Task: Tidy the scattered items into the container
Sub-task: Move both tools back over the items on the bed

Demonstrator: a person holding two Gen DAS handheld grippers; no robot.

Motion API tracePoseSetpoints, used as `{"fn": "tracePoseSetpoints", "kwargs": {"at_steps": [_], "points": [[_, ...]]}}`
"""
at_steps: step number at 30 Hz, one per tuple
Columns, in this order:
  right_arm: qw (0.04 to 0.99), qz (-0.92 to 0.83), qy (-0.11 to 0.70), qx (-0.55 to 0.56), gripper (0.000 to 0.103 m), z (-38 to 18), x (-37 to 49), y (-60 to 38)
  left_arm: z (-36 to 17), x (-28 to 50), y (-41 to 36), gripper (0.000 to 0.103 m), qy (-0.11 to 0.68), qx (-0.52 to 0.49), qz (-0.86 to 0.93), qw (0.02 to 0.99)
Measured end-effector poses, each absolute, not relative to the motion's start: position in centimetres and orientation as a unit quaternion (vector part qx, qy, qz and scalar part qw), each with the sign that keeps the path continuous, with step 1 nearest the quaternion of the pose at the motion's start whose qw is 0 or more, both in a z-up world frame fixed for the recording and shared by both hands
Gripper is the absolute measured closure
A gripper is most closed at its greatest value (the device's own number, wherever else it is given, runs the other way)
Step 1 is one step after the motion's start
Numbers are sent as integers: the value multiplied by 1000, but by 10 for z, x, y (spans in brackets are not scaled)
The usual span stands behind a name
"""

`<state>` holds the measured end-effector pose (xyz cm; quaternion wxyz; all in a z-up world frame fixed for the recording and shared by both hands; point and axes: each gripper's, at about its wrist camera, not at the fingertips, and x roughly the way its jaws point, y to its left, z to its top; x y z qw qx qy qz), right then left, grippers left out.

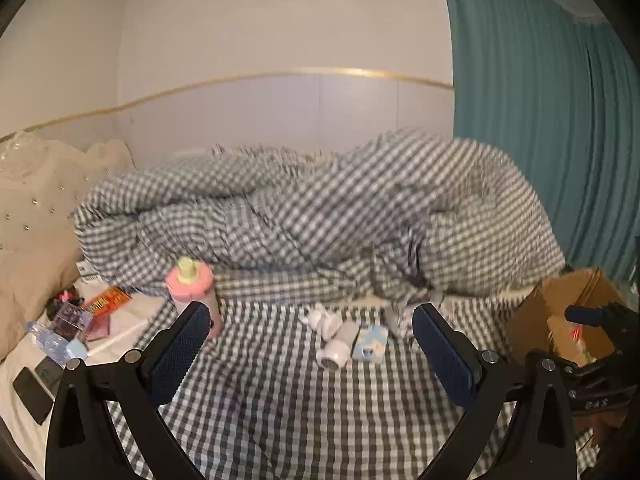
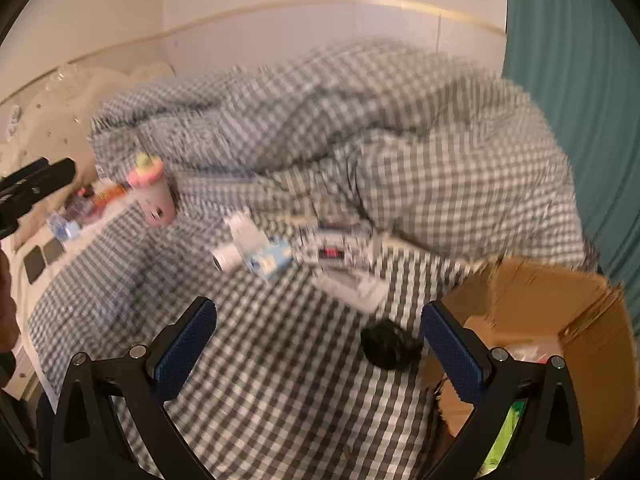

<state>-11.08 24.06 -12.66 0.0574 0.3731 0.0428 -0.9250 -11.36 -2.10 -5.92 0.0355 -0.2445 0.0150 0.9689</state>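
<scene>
Two gaping grippers (box [image 2: 560,304] right-edge)

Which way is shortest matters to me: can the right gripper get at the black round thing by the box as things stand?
Probably yes. The right gripper is open and empty, and the black thing lies bare on the checked sheet between its fingers, beside the box. Nothing covers it.

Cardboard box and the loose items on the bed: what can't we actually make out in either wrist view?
- Cardboard box contents: right wrist view, mostly hidden by the right gripper's finger and the frame edge; only bits of red and green show.
- Box in the left wrist view: partly covered by the right gripper.
- Black object: motion blur, identity unclear.
- Labels on the small white and blue items: blurred, unreadable.
</scene>
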Motion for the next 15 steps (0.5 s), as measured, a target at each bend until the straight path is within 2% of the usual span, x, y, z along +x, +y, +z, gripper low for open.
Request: {"fn": "tracePoseSetpoints", "kwargs": {"at_steps": [10, 15], "points": [[0, -888, 24, 460, 0, -195, -164, 266, -117, -161, -13, 0, 22, -312, 948, 60], [-9, -877, 40, 479, 0, -218, -186, 261, -146, -185, -12, 0, 25, -338, 937, 82]]}}
